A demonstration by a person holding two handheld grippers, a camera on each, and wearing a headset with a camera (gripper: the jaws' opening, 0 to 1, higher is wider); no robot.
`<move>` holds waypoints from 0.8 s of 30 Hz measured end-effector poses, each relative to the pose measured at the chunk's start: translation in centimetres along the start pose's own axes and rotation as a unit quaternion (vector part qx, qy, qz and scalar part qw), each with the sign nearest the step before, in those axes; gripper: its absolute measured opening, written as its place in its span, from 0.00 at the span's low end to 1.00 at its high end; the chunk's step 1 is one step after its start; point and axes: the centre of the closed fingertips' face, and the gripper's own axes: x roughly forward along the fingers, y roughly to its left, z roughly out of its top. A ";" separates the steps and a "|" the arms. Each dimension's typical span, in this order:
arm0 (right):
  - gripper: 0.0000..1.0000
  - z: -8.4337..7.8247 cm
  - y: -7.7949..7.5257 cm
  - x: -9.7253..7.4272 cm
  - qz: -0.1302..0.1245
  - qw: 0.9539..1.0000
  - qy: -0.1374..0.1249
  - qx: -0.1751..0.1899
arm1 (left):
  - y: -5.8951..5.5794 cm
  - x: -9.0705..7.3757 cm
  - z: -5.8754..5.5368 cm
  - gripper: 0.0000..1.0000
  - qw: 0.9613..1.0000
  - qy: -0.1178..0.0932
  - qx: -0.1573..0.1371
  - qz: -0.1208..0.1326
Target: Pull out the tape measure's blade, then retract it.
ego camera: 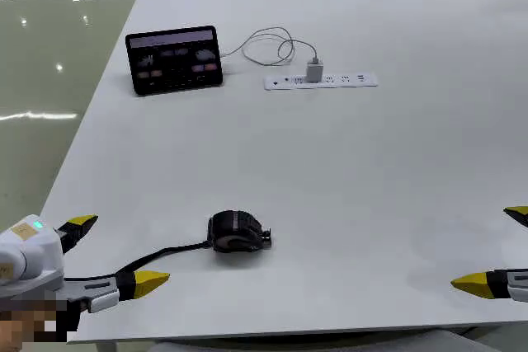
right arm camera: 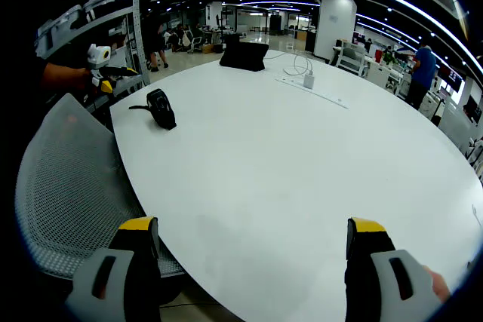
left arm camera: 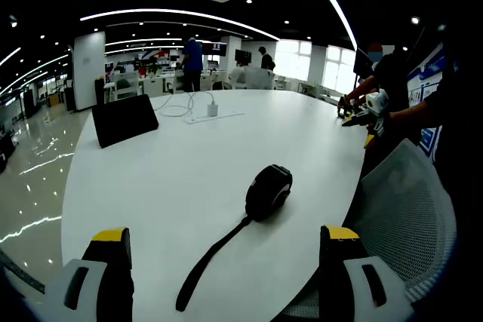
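Left gripper (ego camera: 118,251), its yellow-tipped jaws spread apart and clear of everything, hangs just to the left of the tape measure (ego camera: 238,232). That black tape measure lies on the white surface (ego camera: 346,162), and its wrist strap (ego camera: 169,251) trails leftward toward the left gripper. Well to the right of the tape measure is the right gripper (ego camera: 491,247), jaws likewise apart. Far beyond the tape measure stands a tablet (ego camera: 174,59). Beyond it to the right lies a power strip (ego camera: 322,81) with a white cable (ego camera: 268,45).
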 end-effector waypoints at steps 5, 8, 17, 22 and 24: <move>0.98 0.0 0.0 -0.2 0.000 1.000 -0.001 0.001 | 0.1 -0.2 -0.2 1.00 1.000 0.000 0.002 0.005; 0.97 0.0 0.0 -0.3 0.000 1.000 0.000 0.001 | 0.2 -0.3 -0.1 1.00 1.000 -0.001 0.002 0.005; 0.98 0.0 0.1 -0.3 -0.001 1.000 -0.002 -0.006 | 0.2 -0.3 -0.3 1.00 1.000 0.000 0.002 0.002; 1.00 0.3 -0.1 -0.2 -0.006 1.000 -0.003 -0.006 | 0.2 -0.2 -0.1 1.00 1.000 -0.001 0.004 0.000; 1.00 0.6 -0.1 -0.1 -0.006 1.000 -0.005 -0.008 | 0.2 -0.2 -0.1 1.00 1.000 0.001 0.006 -0.001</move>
